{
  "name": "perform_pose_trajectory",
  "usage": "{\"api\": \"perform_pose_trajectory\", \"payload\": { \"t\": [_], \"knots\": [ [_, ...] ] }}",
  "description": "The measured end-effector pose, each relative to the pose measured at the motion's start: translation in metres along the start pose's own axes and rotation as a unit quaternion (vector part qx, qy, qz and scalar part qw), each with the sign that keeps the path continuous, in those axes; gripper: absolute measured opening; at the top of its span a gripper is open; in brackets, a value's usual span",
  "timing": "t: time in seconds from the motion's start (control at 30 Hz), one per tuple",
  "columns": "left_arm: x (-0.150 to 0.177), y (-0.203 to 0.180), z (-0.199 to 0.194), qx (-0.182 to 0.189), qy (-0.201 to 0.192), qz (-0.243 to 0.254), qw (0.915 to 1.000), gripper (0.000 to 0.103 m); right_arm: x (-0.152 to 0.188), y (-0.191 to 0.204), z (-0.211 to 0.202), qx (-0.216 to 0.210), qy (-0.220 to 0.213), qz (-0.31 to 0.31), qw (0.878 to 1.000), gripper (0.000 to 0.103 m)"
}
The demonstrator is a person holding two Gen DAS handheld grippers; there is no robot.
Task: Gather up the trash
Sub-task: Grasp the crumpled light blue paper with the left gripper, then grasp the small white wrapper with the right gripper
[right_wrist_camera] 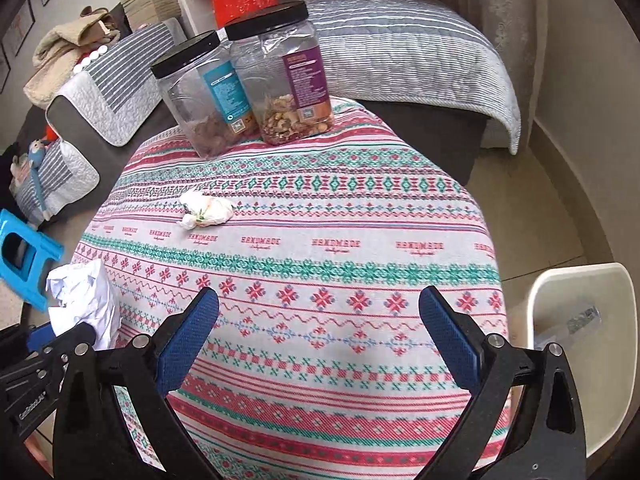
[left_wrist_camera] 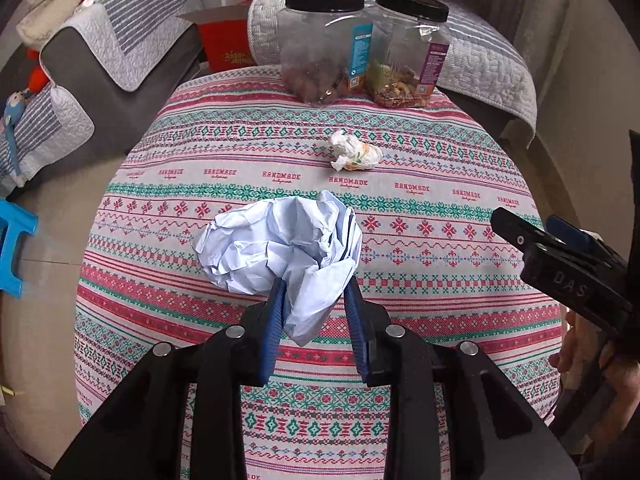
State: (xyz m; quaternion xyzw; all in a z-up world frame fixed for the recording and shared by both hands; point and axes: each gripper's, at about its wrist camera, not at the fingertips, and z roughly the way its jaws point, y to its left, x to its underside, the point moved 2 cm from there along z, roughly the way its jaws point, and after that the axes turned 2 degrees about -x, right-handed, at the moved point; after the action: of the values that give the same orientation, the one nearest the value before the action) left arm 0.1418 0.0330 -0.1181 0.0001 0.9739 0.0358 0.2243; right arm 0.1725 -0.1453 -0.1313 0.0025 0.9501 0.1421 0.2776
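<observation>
Patterned tablecloth [right_wrist_camera: 320, 208] with sofa [right_wrist_camera: 400, 52] behind

Two clear plastic jars with black lids: one with a teal label [left_wrist_camera: 325, 40], one with a purple label [left_wrist_camera: 412, 48]. Two crumpled paper wads: a big pale blue-white one [left_wrist_camera: 276, 248] and a small white printed one [left_wrist_camera: 354, 152]. One white plastic bin [right_wrist_camera: 580, 344], one blue plastic stool [right_wrist_camera: 24, 256], one patterned-cloth table [right_wrist_camera: 320, 248].
</observation>
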Motion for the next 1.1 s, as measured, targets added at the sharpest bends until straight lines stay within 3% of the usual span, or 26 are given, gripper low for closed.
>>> {"api": "perform_pose_trajectory", "payload": {
  "t": [0.17,0.3,0.43,0.5,0.53,0.57,0.63,0.77,1.1],
  "knots": [
    [-0.006,0.039,-0.021,-0.009,-0.023,-0.033,0.9992,0.03,-0.025,0.052,0.041,-0.046,-0.002,-0.017,0.999,0.096],
    [-0.006,0.059,-0.027,-0.013,-0.028,-0.048,0.9984,0.03,-0.037,0.095,0.062,-0.03,-0.016,-0.105,0.994,0.096],
    [-0.002,0.067,-0.026,-0.02,-0.024,-0.045,0.9985,0.03,-0.043,0.115,0.085,-0.021,-0.006,-0.143,0.989,0.092],
    [0.0,0.067,-0.025,-0.022,-0.022,-0.042,0.9987,0.03,-0.045,0.118,0.097,-0.017,0.006,-0.146,0.989,0.086],
    [0.002,0.068,-0.024,-0.022,-0.021,-0.041,0.9987,0.031,-0.046,0.118,0.104,-0.015,0.015,-0.145,0.989,0.078],
    [0.002,0.069,-0.024,-0.023,-0.021,-0.04,0.9987,0.031,-0.046,0.117,0.111,-0.012,0.029,-0.143,0.989,0.062],
    [0.003,0.071,-0.024,-0.023,-0.021,-0.041,0.9987,0.031,-0.044,0.111,0.125,-0.01,0.062,-0.13,0.99,0.04],
    [0.003,0.076,-0.025,-0.024,-0.022,-0.046,0.9984,0.031,-0.044,0.097,0.116,-0.055,0.051,-0.087,0.993,0.035],
    [0.005,0.075,-0.033,-0.018,-0.03,-0.049,0.9982,0.031,-0.003,0.082,0.059,-0.061,0.024,-0.077,0.995,0.035]
  ]
}}
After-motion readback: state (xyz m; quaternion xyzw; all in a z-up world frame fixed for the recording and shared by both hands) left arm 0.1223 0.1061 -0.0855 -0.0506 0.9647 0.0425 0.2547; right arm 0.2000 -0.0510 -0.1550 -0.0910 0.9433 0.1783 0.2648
